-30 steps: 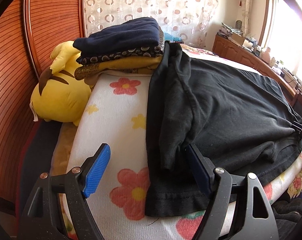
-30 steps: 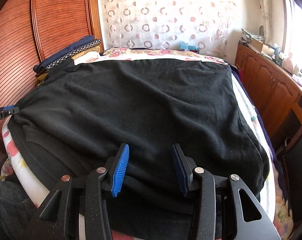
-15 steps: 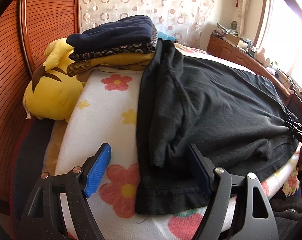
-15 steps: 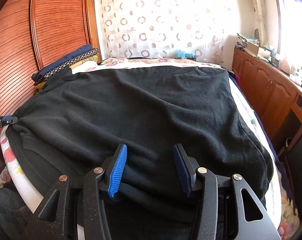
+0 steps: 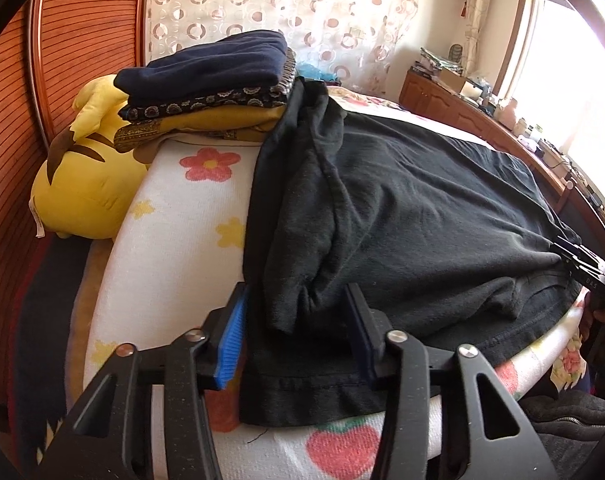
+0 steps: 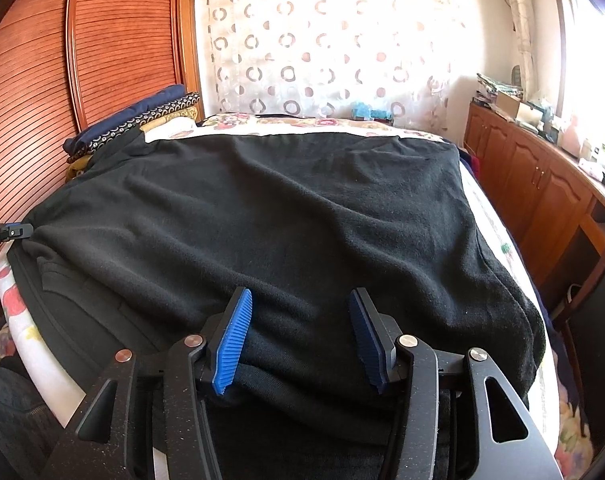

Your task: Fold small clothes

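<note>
On one floral bed (image 5: pixel 190 216), one black garment (image 6: pixel 286 216), three folded clothes (image 5: pixel 206 80), two spread tools: left tool (image 5: pixel 294 332), right tool (image 6: pixel 300 340).

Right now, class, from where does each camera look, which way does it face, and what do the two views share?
Left wrist: sits on the left gripper at the bed's near left corner, facing the black shirt, folded pile and yellow plush.
Right wrist: sits on the right gripper at the shirt's near edge, facing the curtain.
Shared: shirt, pile, and each other's gripper tip at the frame's edge.

dresser clutter (image 5: pixel 542 140) too small, plush toy (image 5: pixel 78 184) half hidden
</note>
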`<state>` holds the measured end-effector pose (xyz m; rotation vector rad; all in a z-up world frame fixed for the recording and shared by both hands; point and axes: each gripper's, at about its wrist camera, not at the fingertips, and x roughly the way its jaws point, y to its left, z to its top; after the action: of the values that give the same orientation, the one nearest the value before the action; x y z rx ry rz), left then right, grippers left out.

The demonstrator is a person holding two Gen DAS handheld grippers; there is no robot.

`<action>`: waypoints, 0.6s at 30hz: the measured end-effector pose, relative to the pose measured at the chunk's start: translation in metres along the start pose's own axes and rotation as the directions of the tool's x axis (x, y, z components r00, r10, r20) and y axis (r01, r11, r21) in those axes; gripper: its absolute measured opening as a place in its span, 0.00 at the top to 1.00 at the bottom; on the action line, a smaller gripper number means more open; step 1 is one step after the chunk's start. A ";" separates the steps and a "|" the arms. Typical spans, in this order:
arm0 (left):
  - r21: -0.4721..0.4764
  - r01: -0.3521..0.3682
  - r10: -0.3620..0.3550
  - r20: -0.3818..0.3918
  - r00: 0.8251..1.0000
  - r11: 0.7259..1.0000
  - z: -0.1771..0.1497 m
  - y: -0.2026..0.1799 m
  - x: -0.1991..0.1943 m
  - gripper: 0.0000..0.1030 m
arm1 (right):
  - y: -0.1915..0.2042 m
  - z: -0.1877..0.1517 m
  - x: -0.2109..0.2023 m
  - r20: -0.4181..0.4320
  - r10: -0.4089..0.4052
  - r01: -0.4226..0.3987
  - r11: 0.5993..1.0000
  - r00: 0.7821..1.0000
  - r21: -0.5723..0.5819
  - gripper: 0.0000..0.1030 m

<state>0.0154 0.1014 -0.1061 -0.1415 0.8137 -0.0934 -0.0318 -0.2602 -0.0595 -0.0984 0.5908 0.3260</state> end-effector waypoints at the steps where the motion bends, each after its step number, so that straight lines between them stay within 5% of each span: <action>1: 0.004 -0.001 0.001 -0.001 1.000 1.000 0.000 -0.001 0.000 0.56 | 0.000 0.000 0.000 -0.002 0.003 -0.003 1.000 1.000 -0.002 0.45; 9: 0.008 -0.002 0.002 -0.003 1.000 1.000 0.001 -0.002 0.002 0.56 | 0.001 0.003 0.002 -0.020 -0.002 0.002 1.000 1.000 -0.018 0.36; 18: 0.020 0.012 -0.012 0.018 1.000 1.000 0.006 -0.010 0.000 0.91 | -0.001 0.004 0.001 -0.034 0.000 -0.001 1.000 0.999 -0.031 0.35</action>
<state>0.0195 0.0917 -0.1001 -0.1283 0.7941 -0.1114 -0.0286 -0.2602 -0.0561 -0.1342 0.6197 0.3345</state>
